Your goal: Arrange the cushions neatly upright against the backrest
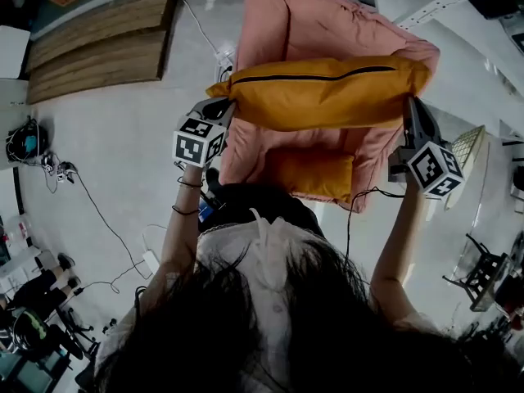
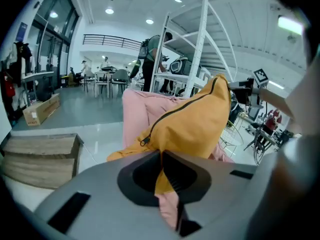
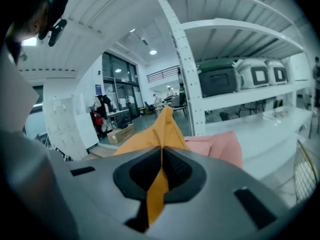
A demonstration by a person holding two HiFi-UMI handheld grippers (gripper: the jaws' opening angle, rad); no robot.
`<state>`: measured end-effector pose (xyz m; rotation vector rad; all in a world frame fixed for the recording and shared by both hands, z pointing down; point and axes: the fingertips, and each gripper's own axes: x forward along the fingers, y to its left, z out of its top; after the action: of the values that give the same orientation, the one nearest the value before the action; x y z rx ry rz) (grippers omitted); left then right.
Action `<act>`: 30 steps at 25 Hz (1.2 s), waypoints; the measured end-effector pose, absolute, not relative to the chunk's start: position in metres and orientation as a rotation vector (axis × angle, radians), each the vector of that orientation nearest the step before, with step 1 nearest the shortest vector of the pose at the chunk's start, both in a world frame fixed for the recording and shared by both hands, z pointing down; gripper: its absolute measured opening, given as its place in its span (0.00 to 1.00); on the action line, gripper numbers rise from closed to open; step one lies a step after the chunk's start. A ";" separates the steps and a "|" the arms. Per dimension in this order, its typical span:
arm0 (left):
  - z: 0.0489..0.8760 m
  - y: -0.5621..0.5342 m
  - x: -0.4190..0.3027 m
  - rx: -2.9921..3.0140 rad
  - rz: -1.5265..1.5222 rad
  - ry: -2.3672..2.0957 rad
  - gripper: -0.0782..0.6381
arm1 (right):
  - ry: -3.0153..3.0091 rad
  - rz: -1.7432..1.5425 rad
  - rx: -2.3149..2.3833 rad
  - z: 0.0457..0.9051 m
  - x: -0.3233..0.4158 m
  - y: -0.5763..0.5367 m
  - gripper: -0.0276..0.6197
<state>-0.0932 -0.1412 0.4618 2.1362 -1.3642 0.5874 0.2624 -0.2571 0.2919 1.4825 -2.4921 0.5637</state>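
Mustard-yellow fabric cushion with a black zip (image 1: pixel 319 92) hangs lengthwise in the air over the pink upholstered armchair (image 1: pixel 327 15), its zip edge on top. The left gripper (image 1: pixel 221 111) has its fingers (image 2: pixel 182 176) closed tight on the cushion's left corner. The right gripper (image 1: pixel 409 113) pinches the right corner the same way, with yellow cloth squeezed between its fingers. Gripping both ends probably keeps the soft cushion taut and level, so it can be lowered squarely against the far backrest. A second yellow cushion (image 1: pixel 315 174) lies on the near part of the seat, below the held one, apparently not yet stood upright.
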 end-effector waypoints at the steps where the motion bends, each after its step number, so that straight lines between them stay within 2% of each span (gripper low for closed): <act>1: 0.460 -0.144 -0.087 2.153 0.596 -1.344 0.16 | -2.470 0.621 1.525 0.302 0.277 -0.254 0.09; 6: 0.451 -0.163 -0.061 2.214 0.677 -1.286 0.16 | -2.410 0.888 1.650 0.342 0.327 -0.233 0.09; 16: 0.392 -0.192 -0.044 2.291 0.679 -1.308 0.15 | -2.489 1.132 1.713 0.340 0.354 -0.224 0.09; 23: 0.386 -0.252 -0.013 2.364 0.790 -1.270 0.15 | -2.426 1.590 1.897 0.394 0.397 -0.244 0.09; 26: 0.400 -0.286 -0.010 2.344 0.839 -1.267 0.15 | -2.428 1.638 1.907 0.413 0.403 -0.272 0.09; 30: 0.420 -0.326 -0.019 2.256 0.814 -1.296 0.15 | -2.401 1.505 1.812 0.428 0.394 -0.318 0.09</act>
<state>-0.0186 -0.3263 0.4196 2.2558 -1.2959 0.8138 0.3938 -0.3182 0.4282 1.8123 -2.4006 1.5047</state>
